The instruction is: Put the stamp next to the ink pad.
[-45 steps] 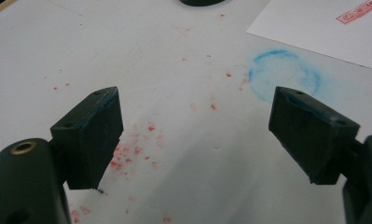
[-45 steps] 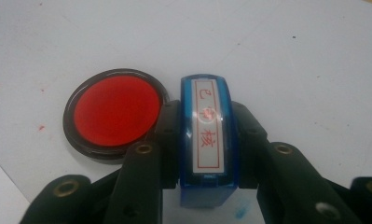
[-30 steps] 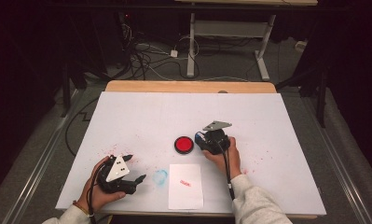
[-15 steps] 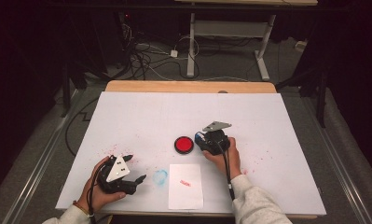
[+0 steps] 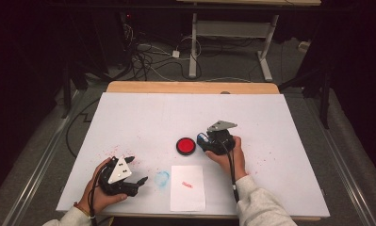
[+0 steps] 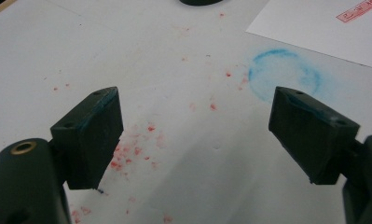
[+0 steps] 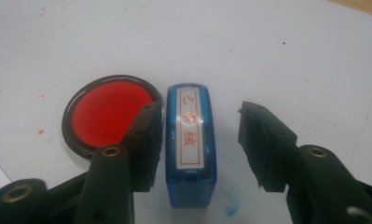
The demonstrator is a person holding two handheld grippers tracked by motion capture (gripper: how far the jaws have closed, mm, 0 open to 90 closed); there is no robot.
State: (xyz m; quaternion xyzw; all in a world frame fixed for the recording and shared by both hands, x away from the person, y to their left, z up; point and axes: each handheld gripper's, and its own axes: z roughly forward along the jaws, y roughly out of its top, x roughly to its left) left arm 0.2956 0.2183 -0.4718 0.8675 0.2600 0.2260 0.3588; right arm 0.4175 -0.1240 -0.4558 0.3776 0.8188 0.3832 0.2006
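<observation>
Dark room with cables on the floor behind; white table top (image 5: 176, 113) speckled with red ink spots, wooden edge along the far side. Near the front edge, a white paper sheet (image 5: 187, 187) bearing a small red stamp mark (image 5: 187, 184); just left of it, a smeared blue ring (image 5: 162, 178) on the table. Left gripper (image 5: 137, 170) low at front left, jaws spread wide, nothing between them, above red speckles with the blue ring just ahead. Right gripper (image 7: 200, 142) at centre right, jaws parted around a blue stamp (image 7: 191, 144) lying flat on the table, label with red characters facing up; left jaw close against the stamp's side, right jaw clear of it. Round red ink pad (image 7: 110, 114) in a dark case just beside the stamp.
</observation>
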